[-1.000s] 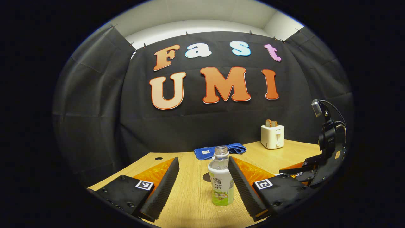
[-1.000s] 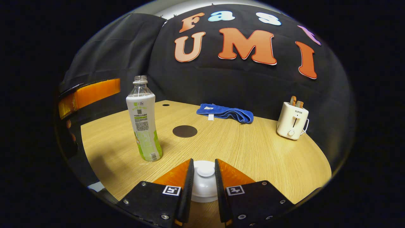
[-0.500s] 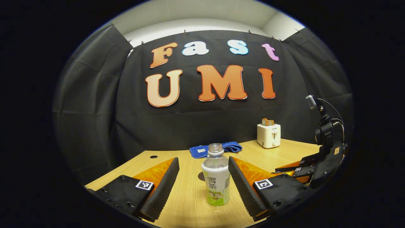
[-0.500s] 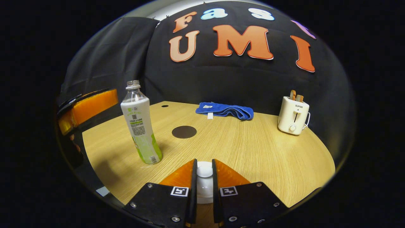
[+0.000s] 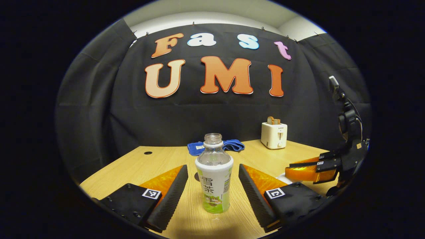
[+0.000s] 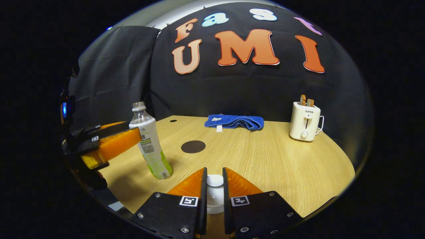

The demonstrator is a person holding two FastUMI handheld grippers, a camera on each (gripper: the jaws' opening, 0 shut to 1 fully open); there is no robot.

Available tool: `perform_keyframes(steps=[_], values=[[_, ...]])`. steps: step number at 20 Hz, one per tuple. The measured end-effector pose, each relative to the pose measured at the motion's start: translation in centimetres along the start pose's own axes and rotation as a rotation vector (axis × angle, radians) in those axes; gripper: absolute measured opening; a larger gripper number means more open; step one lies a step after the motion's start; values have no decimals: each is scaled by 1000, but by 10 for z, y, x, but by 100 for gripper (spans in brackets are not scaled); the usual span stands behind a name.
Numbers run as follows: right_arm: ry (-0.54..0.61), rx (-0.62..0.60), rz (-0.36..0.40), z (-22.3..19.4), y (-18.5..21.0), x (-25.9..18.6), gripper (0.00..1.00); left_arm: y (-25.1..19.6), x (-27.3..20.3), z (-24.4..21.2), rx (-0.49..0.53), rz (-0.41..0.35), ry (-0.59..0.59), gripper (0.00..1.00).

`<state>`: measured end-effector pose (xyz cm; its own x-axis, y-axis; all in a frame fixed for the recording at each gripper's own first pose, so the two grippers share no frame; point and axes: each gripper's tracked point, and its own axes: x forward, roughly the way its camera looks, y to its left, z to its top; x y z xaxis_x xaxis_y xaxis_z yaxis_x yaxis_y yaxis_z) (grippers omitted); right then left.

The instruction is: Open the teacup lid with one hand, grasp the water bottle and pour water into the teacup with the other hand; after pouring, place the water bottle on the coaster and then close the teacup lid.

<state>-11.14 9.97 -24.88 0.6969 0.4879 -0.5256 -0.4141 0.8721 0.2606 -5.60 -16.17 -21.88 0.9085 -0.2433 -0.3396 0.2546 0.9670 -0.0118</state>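
My left gripper (image 5: 212, 189): fingers spread wide, the water bottle (image 5: 213, 181) standing between them, gap on both sides, neither pad touching. In the left gripper view the bottle sits dead centre between the jaws, a little ahead of the fingertips. Long axis upright, cap off, neck open. The jaws straddle the labelled body, below the clear shoulder.

Judgement: the coming move turns on this. The bottle lies straight ahead along the finger line, so a short push forward and a squeeze should seat it. The axis is vertical and the fingers flank it left and right, so the grip crosses the body squarely.

My right gripper (image 6: 212, 196): fingers drawn in on the knob of the teacup lid (image 6: 214, 181), both sides pinching it. The lid looks still seated on the cup, though the cup under it is mostly hidden by the fingers.

Taking the bottle as landmark, in the right gripper view: the coaster (image 6: 193, 146), a dark disc, lies just beyond the bottle and to its right, on the bare table (image 6: 282, 166). The teacup lid is nearer the camera than the bottle and to its right, near but apart. The left gripper is at the bottle; the right is committed to the lid.

Risk, as I judge it: an open neck and a light bottle; an off-centre squeeze could tip it.
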Motion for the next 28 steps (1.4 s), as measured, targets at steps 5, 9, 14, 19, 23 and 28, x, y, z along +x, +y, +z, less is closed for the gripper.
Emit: perform_keyframes(steps=[5, 9, 14, 19, 23, 28], values=[[-42, 43, -8, 17, -13, -8, 21, 2, 18, -33, -35, 2, 84, 98], [-71, 49, -28, 27, -23, -13, 21, 1, 25, -53, -70, -11, 132, 93], [-100, 49, -48, 38, -34, -18, 21, -10, 28, -56, -59, -41, 128, 70], [-118, 71, -59, 44, -41, -23, 21, -17, 33, -56, -24, -49, 140, 64], [-131, 66, -74, 51, -50, -29, 21, -10, 39, -52, 9, -16, 153, 64], [-146, 60, -107, 58, -65, -35, 21, 5, 45, -34, 181, 26, 135, 65]])
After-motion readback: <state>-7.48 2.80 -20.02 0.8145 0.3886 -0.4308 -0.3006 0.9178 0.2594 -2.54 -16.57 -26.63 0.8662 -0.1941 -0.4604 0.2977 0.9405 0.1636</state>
